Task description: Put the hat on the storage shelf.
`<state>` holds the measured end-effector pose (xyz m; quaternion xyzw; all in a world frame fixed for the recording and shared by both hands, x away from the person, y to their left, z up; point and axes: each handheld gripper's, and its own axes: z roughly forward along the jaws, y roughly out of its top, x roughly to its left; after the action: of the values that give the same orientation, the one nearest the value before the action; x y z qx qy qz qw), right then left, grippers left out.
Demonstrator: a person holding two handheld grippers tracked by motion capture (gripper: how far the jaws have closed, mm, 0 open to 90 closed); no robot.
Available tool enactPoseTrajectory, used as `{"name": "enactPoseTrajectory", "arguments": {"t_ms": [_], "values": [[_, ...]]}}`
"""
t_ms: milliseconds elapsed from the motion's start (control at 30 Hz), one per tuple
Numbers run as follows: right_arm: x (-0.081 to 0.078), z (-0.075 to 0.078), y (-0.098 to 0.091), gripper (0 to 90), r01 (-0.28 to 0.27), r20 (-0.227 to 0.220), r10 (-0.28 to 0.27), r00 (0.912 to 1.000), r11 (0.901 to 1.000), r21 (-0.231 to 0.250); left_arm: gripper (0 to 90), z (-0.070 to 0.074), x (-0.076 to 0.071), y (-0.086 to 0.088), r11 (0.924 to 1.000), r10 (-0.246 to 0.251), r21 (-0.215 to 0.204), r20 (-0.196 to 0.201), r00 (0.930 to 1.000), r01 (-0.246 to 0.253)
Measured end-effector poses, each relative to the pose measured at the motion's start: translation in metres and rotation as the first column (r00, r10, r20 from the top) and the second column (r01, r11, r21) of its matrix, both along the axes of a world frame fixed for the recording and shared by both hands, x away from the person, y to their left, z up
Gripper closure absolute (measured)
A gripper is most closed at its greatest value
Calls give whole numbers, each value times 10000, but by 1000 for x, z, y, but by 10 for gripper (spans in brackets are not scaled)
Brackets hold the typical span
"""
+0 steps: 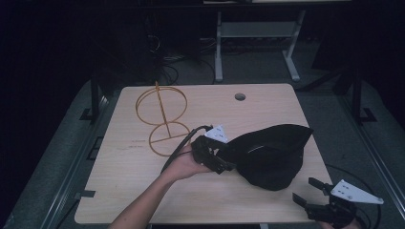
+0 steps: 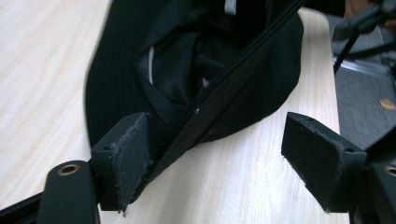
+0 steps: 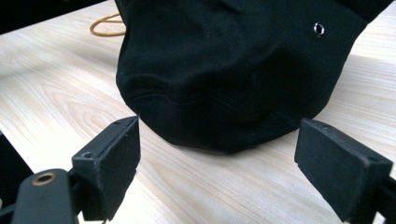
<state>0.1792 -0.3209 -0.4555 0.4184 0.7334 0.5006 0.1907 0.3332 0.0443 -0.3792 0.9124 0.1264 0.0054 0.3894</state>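
Left tool [image 2: 212, 154] spread wide, straddling black hat's [image 2: 187, 70] brim.

Room is dark, only the light wood-grain desk [image 1: 143, 191] is lit. The desk has rounded corners and a round cable hole [image 1: 240, 97] near its far edge. Grey carpet floor [image 1: 267, 67] around and behind it. Past the far edge stands a white metal frame of another table [image 1: 218, 47] with a crossbar, and loose black cables [image 1: 165, 57] lie tangled on the floor to its left. Black stand legs [image 1: 356, 95] at right, another black upright [image 1: 94, 95] at left.
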Motion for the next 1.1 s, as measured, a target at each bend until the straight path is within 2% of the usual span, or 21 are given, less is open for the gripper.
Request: {"name": "enactPoseTrajectory", "arguments": {"t_ms": [100,200,333,500,600,700,767,900,1100], "values": [[0,-1,1,139,-113,-68,113,9999,9999,-21,278,-5,1,-5,9996,-95,275,-3,10000,95],[0,-1,2,139,-134,-135,133,9998,9999,-23,384,-8,1,-8,9985,-133,535,184,9997,123],[-1,1,5,139,-259,-2,259,9997,9997,-50,547,-10,1,-9,9973,-193,709,241,9995,175],[-2,1,8,139,-340,-61,339,9994,9994,-83,582,-11,4,-8,9977,-139,670,143,9998,129],[-1,3,11,139,-374,-70,373,9993,9993,-87,645,-12,2,-6,9964,-154,842,245,9996,133],[0,3,15,139,-428,-95,427,9990,9989,-163,689,-11,3,-6,9963,-221,838,231,9995,201],[1,2,17,140,-438,-74,437,9990,9988,-227,693,-10,3,-6,9972,-189,729,220,9996,172],[4,0,18,141,-371,-109,369,9993,9991,-215,704,-9,2,-7,9961,-336,823,259,9991,313],[6,1,20,140,-346,-64,345,9994,9992,-216,770,-3,-2,-7,9969,-446,655,312,9985,425]]}}
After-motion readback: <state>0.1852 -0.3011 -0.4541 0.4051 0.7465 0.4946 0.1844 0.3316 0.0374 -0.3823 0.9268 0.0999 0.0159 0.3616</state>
